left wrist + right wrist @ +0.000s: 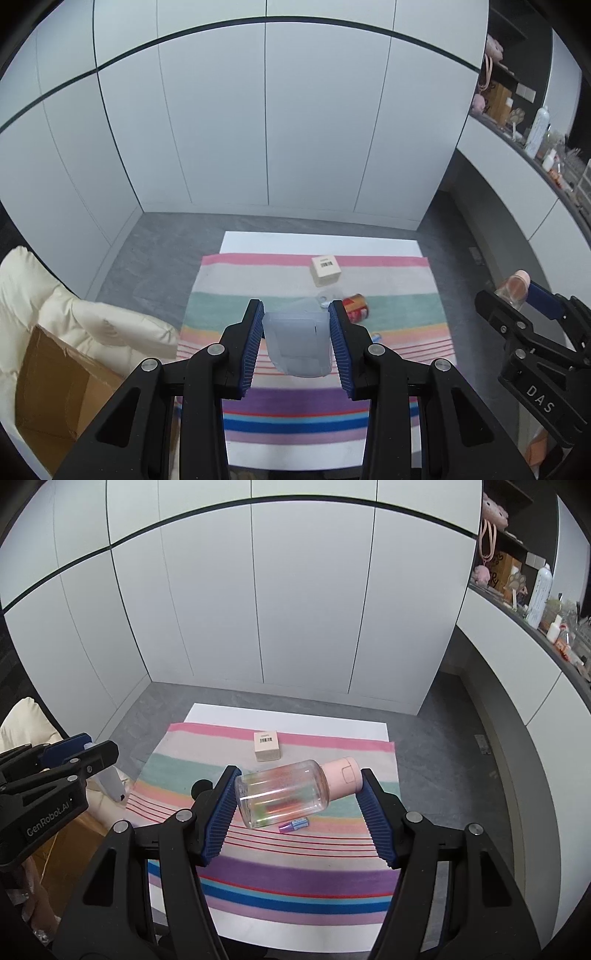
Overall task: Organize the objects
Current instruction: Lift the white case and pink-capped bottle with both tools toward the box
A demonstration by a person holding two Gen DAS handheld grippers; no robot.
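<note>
The left gripper (295, 332) is clamped on a frosted plastic tub (297, 343); the right gripper (295, 801) squeezes a clear bottle (282, 794) with a pink cap endwise. Both are lifted, not yet stowed. Just beyond lie a small tube (293, 825) and red can (356, 305); farther, a cardboard box (326, 270) waits on the striped cloth (295, 878).

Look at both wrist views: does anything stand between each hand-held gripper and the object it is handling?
Nothing visible does. The left hand-held gripper already has the translucent pale-blue container between its fingers, and the right hand-held gripper holds the clear bottle with the pink cap above the striped cloth.
</note>
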